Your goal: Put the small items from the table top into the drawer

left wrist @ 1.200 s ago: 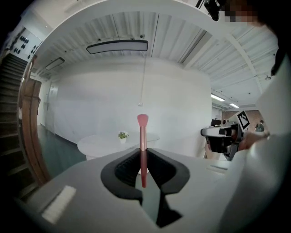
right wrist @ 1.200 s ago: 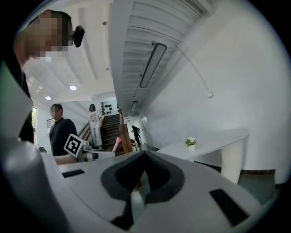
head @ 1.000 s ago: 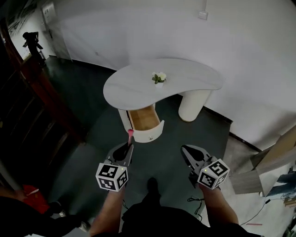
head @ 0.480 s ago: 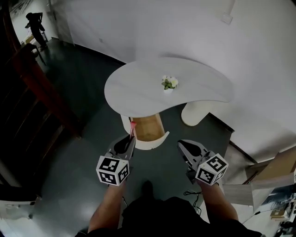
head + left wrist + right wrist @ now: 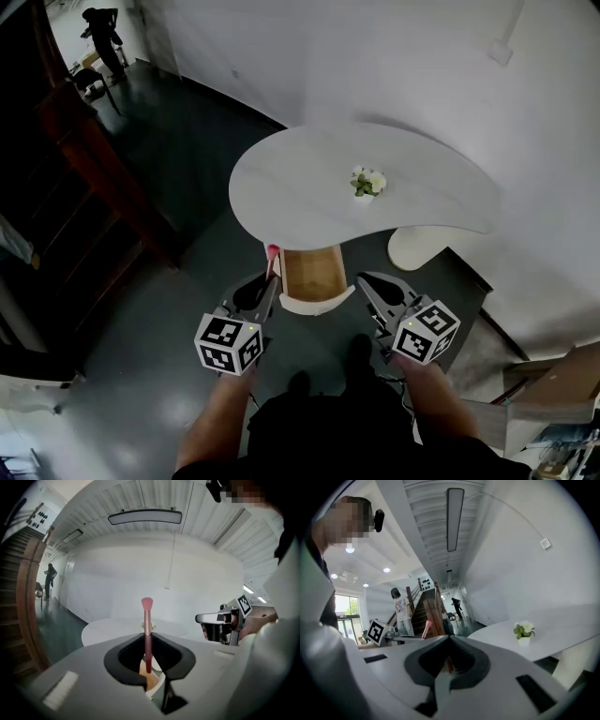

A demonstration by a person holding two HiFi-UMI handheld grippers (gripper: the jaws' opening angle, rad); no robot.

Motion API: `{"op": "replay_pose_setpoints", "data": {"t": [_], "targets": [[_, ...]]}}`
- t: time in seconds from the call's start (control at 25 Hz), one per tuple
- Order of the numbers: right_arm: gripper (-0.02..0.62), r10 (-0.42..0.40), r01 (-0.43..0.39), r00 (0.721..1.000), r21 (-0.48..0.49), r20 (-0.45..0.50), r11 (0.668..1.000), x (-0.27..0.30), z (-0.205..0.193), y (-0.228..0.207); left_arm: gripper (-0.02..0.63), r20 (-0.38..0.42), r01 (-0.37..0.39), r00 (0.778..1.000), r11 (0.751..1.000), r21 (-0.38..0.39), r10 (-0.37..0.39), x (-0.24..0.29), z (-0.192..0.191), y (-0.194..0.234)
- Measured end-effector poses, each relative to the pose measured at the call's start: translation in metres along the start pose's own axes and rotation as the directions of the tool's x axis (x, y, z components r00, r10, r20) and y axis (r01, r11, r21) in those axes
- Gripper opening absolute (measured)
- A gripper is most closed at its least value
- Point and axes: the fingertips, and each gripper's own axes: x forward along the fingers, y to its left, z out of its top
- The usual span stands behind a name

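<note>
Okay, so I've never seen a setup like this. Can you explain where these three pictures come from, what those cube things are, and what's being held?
A person stands holding a two-jaw gripper in each hand; the cubes with square markers are parts of those grippers. The top-down picture comes from a camera on the person's head. The other two come from cameras riding on each gripper, looking along its jaws. The left gripper is closed on a thin pink brush, held upright. The right gripper looks shut with nothing in it. Ahead stands a curved white table carrying a small potted plant, with an open drawer under its near edge.
</note>
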Motion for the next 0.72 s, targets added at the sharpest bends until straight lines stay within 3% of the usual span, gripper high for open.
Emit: {"op": "replay_pose_setpoints", "data": {"t": [0.36,0.48,0.6,0.72], "targets": [[0.011,0.214,-0.213,0.974,0.017,-0.069,0.977,0.042,0.01,-0.085,0.052,-0.005,-0.196,0.981,0.979,-0.063,0.196,0.063,0.009,0.0],[0.011,0.286,-0.284,0.953,0.028,-0.099,0.958,0.048,0.015,-0.113,0.052,-0.006,-0.249,0.968,0.966,-0.076,0.249,0.083,0.012,-0.013],[0.011,0.365,-0.364,0.921,0.037,-0.138,0.931,0.054,0.015,-0.132,0.052,-0.011,-0.329,0.944,0.937,-0.116,0.33,0.093,0.012,-0.023],[0.011,0.403,-0.402,0.902,0.035,-0.155,0.915,0.056,0.017,-0.144,0.052,-0.031,-0.36,0.933,0.924,-0.128,0.359,0.105,0.009,-0.033]]}}
